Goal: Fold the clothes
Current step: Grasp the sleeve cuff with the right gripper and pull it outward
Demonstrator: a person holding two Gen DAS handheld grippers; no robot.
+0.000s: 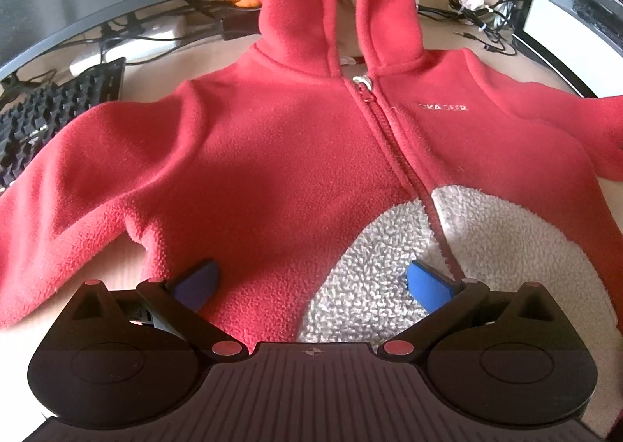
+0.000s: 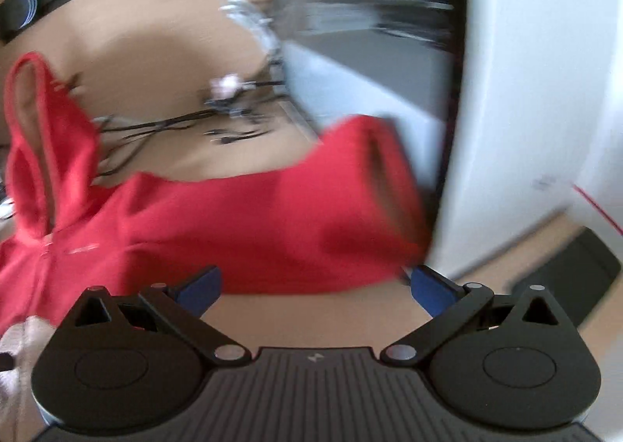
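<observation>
Daylight is bright and warm in both views. The left wrist view is sharp, with soft shadow over the red hoodie [image 1: 280, 154] and fisheye bending at the edges. The right wrist view is smeared by motion blur; only the right tool [image 2: 315, 286] stays crisp.

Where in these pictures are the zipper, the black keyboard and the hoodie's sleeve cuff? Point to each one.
zipper [image 1: 393, 138]: left wrist view, midway along the teeth.
black keyboard [image 1: 50, 115]: left wrist view, on its keys.
sleeve cuff [image 2: 383, 177]: right wrist view, blurred, at the dark opening.
</observation>
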